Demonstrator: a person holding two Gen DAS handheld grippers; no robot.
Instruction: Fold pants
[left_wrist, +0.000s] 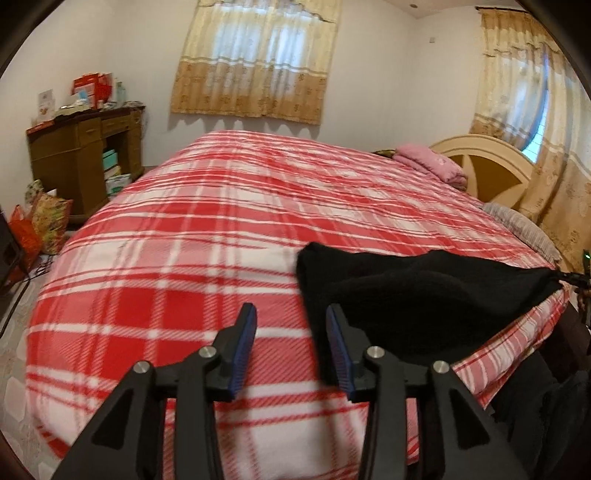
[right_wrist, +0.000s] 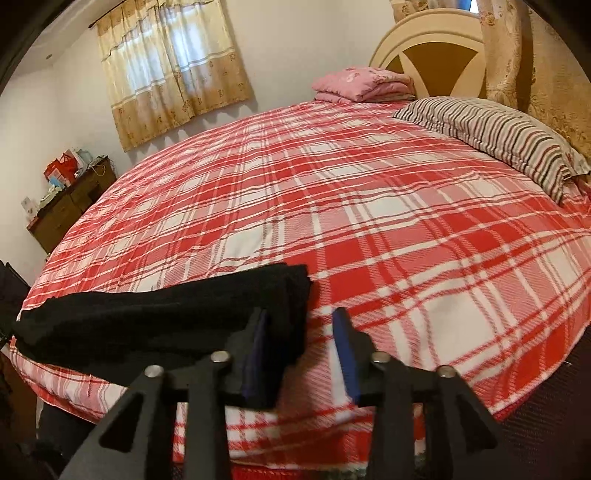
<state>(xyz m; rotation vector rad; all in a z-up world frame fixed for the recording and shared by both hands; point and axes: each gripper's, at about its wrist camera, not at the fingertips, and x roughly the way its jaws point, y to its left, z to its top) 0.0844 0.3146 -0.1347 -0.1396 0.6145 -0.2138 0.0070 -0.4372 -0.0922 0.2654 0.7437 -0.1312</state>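
Note:
Black pants (left_wrist: 424, 295) lie folded in a long band along the near edge of the bed with the red plaid cover (left_wrist: 221, 221). My left gripper (left_wrist: 290, 314) is open beside the left end of the band. Its right finger stands at the fabric's edge, and only plaid shows between the blue pads. In the right wrist view the pants (right_wrist: 147, 325) stretch leftward from my right gripper (right_wrist: 300, 320). That gripper is open; the right end of the fabric droops over its left pad and partly into the gap, apart from the right pad.
A folded pink blanket (right_wrist: 362, 85) and a striped pillow (right_wrist: 498, 136) lie by the cream headboard (right_wrist: 432, 48). A brown wooden desk (left_wrist: 85, 158) with clutter stands past the bed's left side, with bags (left_wrist: 40, 225) on the floor beside it. Curtains (left_wrist: 255, 59) cover the windows.

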